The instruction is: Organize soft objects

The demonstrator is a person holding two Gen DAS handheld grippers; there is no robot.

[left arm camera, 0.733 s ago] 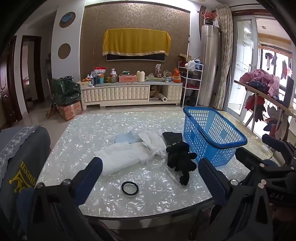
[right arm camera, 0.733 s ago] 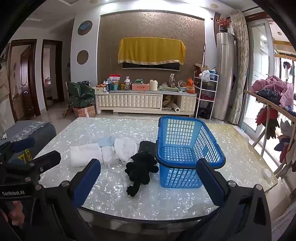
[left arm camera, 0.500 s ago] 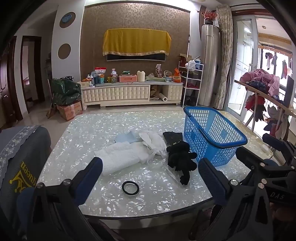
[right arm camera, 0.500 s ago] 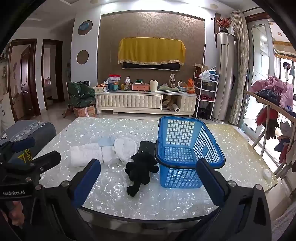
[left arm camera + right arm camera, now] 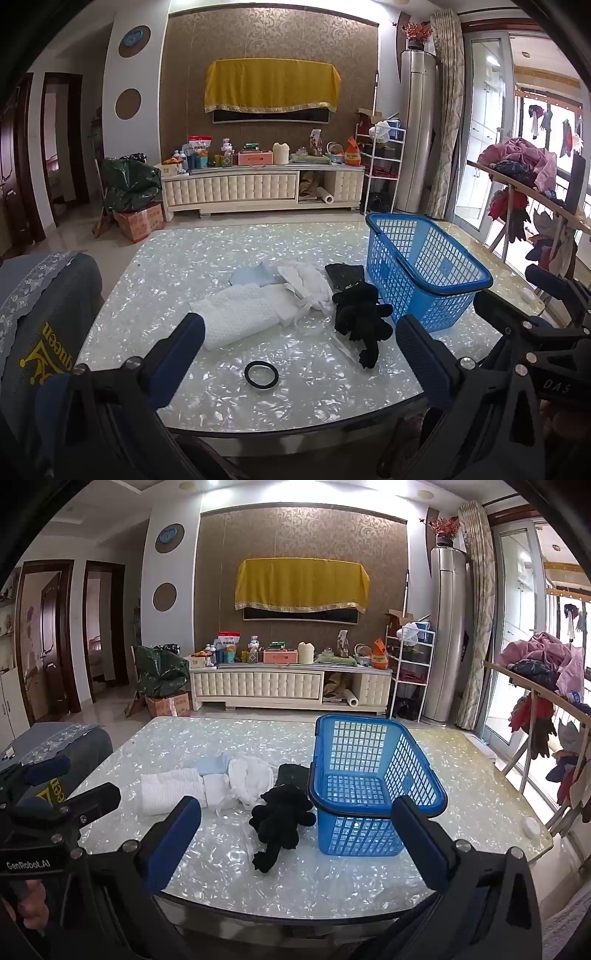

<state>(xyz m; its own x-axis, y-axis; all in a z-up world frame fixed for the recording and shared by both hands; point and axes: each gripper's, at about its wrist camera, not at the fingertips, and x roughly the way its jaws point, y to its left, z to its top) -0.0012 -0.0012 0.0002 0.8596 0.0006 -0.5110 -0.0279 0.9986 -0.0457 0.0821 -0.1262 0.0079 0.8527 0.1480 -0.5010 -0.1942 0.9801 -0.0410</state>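
Note:
A white folded towel (image 5: pixel 240 321), a light blue cloth (image 5: pixel 251 275), a crumpled white cloth (image 5: pixel 310 286), a flat black cloth (image 5: pixel 345 275) and a black plush toy (image 5: pixel 360 319) lie mid-table, left of an empty blue basket (image 5: pixel 424 273). They also show in the right wrist view: towel (image 5: pixel 171 790), white cloth (image 5: pixel 249 779), plush toy (image 5: pixel 282 814), basket (image 5: pixel 373 786). My left gripper (image 5: pixel 299 347) is open and empty near the table's front edge. My right gripper (image 5: pixel 295 830) is open and empty, also at the front edge, in front of the plush toy and basket.
A black ring (image 5: pixel 261 374) lies on the pearly white table (image 5: pixel 184 258) near the front. A chair with a grey cover (image 5: pixel 40 314) stands at the left. A clothes rack (image 5: pixel 546 701) stands at the right. A TV cabinet (image 5: pixel 288 690) lines the far wall.

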